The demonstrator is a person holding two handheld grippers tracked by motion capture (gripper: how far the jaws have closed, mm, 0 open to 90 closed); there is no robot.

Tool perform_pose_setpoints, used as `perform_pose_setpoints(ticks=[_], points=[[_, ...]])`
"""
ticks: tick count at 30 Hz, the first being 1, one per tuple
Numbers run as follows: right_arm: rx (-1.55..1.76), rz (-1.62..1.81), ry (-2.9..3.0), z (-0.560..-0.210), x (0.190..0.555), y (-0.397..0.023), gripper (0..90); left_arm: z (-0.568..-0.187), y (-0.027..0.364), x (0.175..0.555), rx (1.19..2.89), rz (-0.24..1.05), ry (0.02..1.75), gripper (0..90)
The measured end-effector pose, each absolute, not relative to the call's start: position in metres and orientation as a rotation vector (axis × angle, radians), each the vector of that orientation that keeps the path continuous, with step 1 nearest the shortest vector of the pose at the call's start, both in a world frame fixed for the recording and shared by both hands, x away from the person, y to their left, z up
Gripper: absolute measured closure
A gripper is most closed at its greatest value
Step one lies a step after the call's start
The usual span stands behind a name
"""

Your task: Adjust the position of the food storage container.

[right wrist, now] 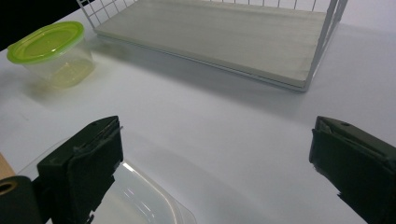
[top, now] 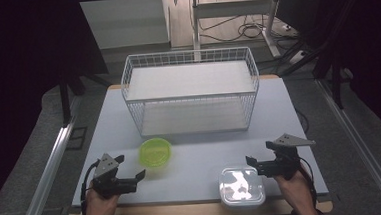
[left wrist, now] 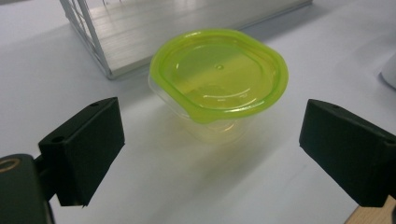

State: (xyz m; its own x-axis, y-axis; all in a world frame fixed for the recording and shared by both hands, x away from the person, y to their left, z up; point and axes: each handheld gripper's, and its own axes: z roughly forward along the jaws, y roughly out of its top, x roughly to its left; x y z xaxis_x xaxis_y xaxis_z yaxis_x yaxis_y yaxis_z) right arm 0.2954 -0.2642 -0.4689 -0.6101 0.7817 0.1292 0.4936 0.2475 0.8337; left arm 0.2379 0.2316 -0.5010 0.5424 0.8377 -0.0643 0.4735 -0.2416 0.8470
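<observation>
1. The green-lidded container stands upright on the white table, just in front of the wire rack's lower left corner and ahead of the left gripper. That gripper's jaws stand wide apart with nothing between them. The tub is clear, thin-walled plastic; a hard squeeze could buckle the wall or pop the lid.

2. The tub looks empty and light. If one jaw meets it before the other, it will likely skid across the smooth tabletop or tip rather than settle between the pads.

3. The lid overhangs the body. Jaws closing on the rim alone could slip off or lift the lid away from the tub.

4. The rack's wire edge is near the container. A forward push could knock the tub against the wires or catch a jaw on them.

5. The clear-lidded container sits at the table's near edge, just beside the right gripper, whose jaws are also spread and empty. A careless sweep of that hand could nudge it off the edge.

6. Glare on the clear lid may hide its true outline, so a grasp could land off-centre.
</observation>
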Motion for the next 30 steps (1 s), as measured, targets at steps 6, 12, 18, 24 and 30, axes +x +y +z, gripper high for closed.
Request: perform_pose_setpoints(ticks=[6, 12, 18, 24, 30], points=[[1.185, 1.292, 2.208, -0.471, 0.295, -0.262, 2.5, -0.501, 0.228, 0.238, 1.904, 0.502, 1.058, 6.2], [1.203, 1.293, 2.206, -0.475, 0.298, -0.264, 2.5, -0.502, 0.227, 0.239, 1.909, 0.498, 1.065, 4.6], [1.207, 1.292, 2.206, -0.475, 0.298, -0.265, 2.7, -0.499, 0.225, 0.238, 1.91, 0.5, 1.055, 7.7], [1.217, 1.292, 2.202, -0.476, 0.298, -0.266, 2.9, -0.491, 0.224, 0.237, 1.867, 0.456, 1.012, 25.3], [1.225, 1.287, 2.186, -0.475, 0.298, -0.268, 3.2, -0.483, 0.203, 0.244, 1.933, 0.436, 0.937, 50.8]])
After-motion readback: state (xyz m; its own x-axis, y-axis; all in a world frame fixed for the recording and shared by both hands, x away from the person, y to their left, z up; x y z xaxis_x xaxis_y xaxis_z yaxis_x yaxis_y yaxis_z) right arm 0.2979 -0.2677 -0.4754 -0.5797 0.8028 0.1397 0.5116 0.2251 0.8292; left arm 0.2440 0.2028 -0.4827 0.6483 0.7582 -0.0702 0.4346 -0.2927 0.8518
